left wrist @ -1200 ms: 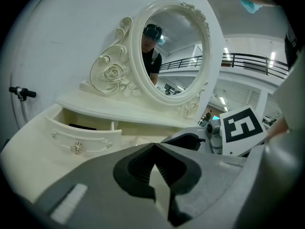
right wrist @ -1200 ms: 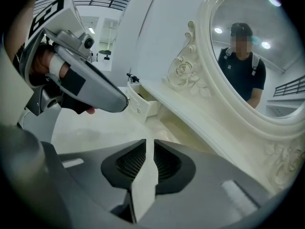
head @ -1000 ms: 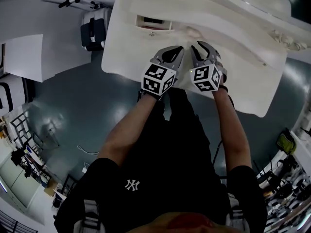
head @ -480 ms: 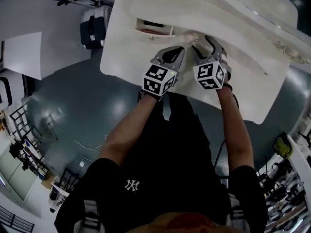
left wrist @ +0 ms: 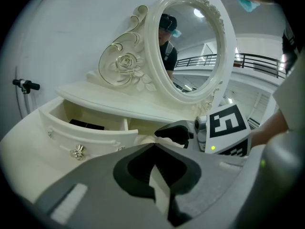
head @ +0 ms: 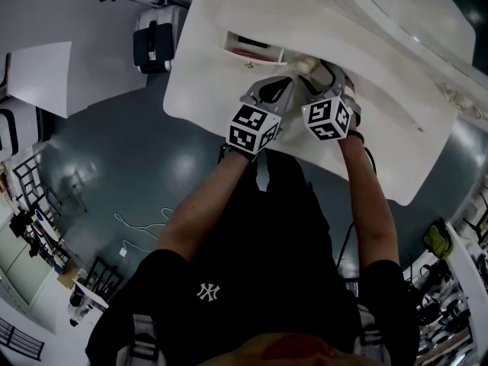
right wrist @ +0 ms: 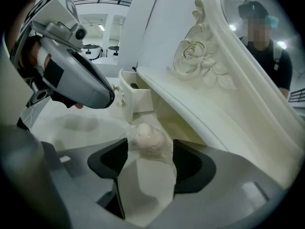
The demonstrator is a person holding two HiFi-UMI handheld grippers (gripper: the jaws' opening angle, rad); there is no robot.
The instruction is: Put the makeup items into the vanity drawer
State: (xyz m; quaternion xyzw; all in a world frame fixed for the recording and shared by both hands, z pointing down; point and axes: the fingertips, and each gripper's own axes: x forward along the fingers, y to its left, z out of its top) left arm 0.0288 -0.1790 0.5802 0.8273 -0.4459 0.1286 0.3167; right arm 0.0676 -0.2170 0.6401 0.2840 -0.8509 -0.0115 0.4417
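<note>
In the head view, the drawer (head: 255, 52) stood pulled out from the white vanity, over the surface (head: 200, 82). The left tongs (head: 273, 90) hung just before the drawer's front. The right tongs (head: 320, 73) were beside them, off the drawer's right end, with a pale sponge (head: 306, 65) at their tips.

In the left gripper view, the left tongs (left wrist: 153, 146) had their jaws pressed together with nothing between them, near the drawer's (left wrist: 86, 132) right end. A dark flat item (left wrist: 86, 124) lay inside the drawer, and a metal knob (left wrist: 77, 151) sat on its front. The oval mirror (left wrist: 188, 46) rose above and behind the drawer. The right tongs (left wrist: 174, 132) reached in from the drawer's right.

In the right gripper view, the right tongs (right wrist: 148, 149) were clamped on the sponge (right wrist: 145, 135), a pale pink ball in clear wrap, held above the surface (right wrist: 81, 123) and short of the open drawer (right wrist: 136, 97). The left tongs (right wrist: 107, 99) hovered just beside the drawer's front.
</note>
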